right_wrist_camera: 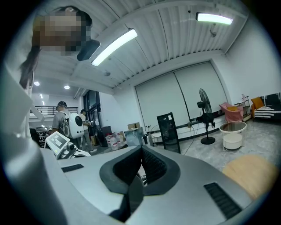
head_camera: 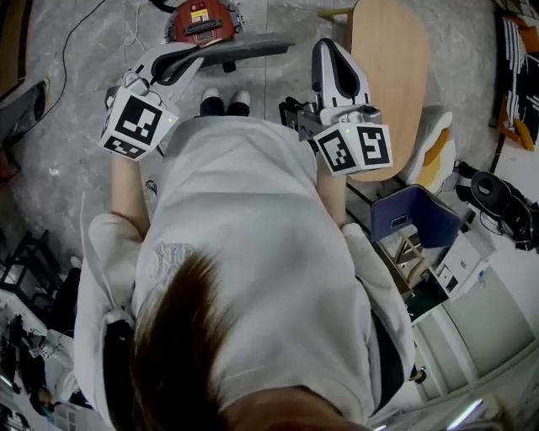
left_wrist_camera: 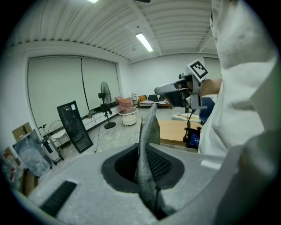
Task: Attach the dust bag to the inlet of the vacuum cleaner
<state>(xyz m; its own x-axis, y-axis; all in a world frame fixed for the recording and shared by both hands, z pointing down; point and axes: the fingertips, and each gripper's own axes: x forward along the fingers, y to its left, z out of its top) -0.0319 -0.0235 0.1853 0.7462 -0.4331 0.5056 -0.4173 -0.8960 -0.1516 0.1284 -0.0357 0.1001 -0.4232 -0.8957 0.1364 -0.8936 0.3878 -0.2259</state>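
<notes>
Left gripper (left_wrist_camera: 145,169): you had it clenched on one edge of a gray fabric piece, by the look of it the dust bag (left_wrist_camera: 150,127), which stood edge-on out of the jaws
Right gripper (right_wrist_camera: 139,169): you held it pressed shut with nothing between its jaws, out in front of you beside the left one
Bag's place: in the air ahead of you, a dark band in the head view reaching from the left gripper toward the right
Vacuum cleaner (head_camera: 200,21): its red body sat on the floor (head_camera: 76,168) beyond the bag, apart from it; the inlet could not be made out
Why held so: pinching a single edge probably kept the bag flat and steerable, leaving your free gripper ready to take the other side
Stage: bag judged not yet on the inlet
</notes>
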